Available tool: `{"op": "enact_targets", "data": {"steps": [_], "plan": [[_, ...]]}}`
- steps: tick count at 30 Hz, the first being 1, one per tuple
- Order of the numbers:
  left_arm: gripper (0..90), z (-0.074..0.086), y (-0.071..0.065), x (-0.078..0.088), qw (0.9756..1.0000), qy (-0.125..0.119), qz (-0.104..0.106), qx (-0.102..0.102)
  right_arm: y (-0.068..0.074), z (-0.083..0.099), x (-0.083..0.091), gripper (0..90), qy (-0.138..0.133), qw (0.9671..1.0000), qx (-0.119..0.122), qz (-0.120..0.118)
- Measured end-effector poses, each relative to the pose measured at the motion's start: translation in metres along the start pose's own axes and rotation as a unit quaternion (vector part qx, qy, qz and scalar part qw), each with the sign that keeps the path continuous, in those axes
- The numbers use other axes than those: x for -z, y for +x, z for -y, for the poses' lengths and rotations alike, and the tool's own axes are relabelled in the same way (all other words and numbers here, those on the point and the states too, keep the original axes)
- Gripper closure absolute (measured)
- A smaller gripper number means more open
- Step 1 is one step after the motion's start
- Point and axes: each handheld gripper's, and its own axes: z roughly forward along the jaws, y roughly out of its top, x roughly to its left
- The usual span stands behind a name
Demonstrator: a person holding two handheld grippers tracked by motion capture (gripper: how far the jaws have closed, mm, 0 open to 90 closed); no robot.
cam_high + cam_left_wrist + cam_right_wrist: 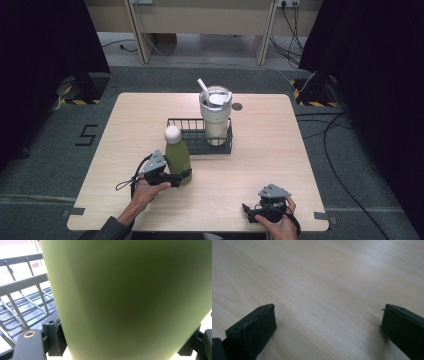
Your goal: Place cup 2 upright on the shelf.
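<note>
A green bottle (178,158) with a pale round cap stands upright on the wooden table (260,150), just in front of a black wire basket (192,135). My left gripper (180,177) is shut on the bottle's lower body; in the left gripper view the green bottle (130,297) sits between the two jaws. A white lidded tumbler (216,116) with a straw stands inside the basket's right half. My right gripper (250,212) rests near the table's front right edge, open, its fingers (254,332) wide apart over bare wood.
The wire basket (22,302) lies directly behind the bottle. A small dark round mark (237,106) sits on the table behind the tumbler. Cables run over the grey floor to the right of the table.
</note>
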Motion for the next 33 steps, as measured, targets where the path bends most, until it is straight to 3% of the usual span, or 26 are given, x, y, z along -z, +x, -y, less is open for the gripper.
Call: {"op": "enact_targets", "data": {"steps": [12, 15, 33], "plan": [[20.2, -0.001, 0.001, 0.0, 1.0, 0.0, -0.009, -0.004, 0.0, 0.0, 0.0, 0.4, 0.0, 1.0, -0.001, 0.0], [20.3, -0.005, 0.003, 0.002, 1.0, -0.003, -0.005, 0.006, 0.0, 0.0, 0.0, 0.4, 0.0, 1.0, -0.001, 0.0], [20.3, -0.046, 0.01, 0.003, 1.0, -0.006, 0.006, -0.005, 0.0, 0.0, 0.0, 0.4, 0.0, 1.0, -0.001, 0.0]]}}
